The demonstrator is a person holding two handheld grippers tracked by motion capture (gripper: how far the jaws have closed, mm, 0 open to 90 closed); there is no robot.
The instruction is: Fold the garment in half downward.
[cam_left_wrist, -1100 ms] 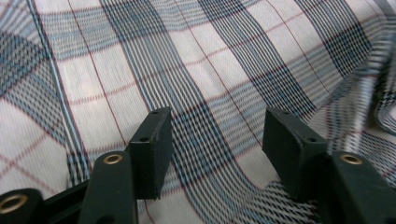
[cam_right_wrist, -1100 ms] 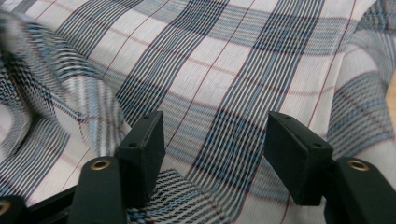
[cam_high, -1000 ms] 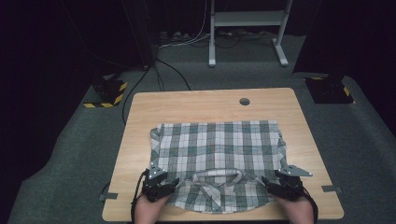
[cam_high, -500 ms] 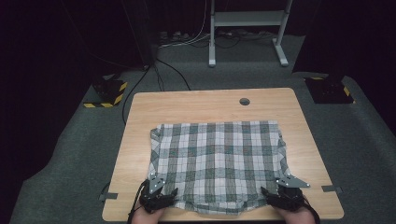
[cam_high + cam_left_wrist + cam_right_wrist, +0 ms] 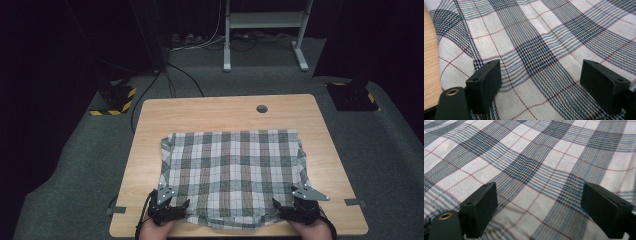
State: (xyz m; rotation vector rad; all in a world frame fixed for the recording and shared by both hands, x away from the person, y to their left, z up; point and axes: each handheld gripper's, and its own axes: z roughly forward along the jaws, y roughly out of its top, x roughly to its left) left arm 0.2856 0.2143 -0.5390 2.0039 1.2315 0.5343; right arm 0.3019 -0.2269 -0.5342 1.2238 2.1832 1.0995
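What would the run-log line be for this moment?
stage: fold laid down | plaid cloth: flat on table | left gripper: jaws just opened, near-left edge | right gripper: jaws just opened, near-right edge

Grey carpet (image 5: 75, 170), dark surrounding room

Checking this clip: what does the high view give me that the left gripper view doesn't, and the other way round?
High view: the whole wooden table with its round hole, the floor cables, a metal stand, and the right gripper at the cloth's near right corner.

Left gripper view: the weave up close, a stitched seam near the cloth's edge, and the left gripper with its jaws standing apart over the fabric; they have just been opening.

Both: the plaid cloth lying flat on the table, with the left gripper at its near left corner.
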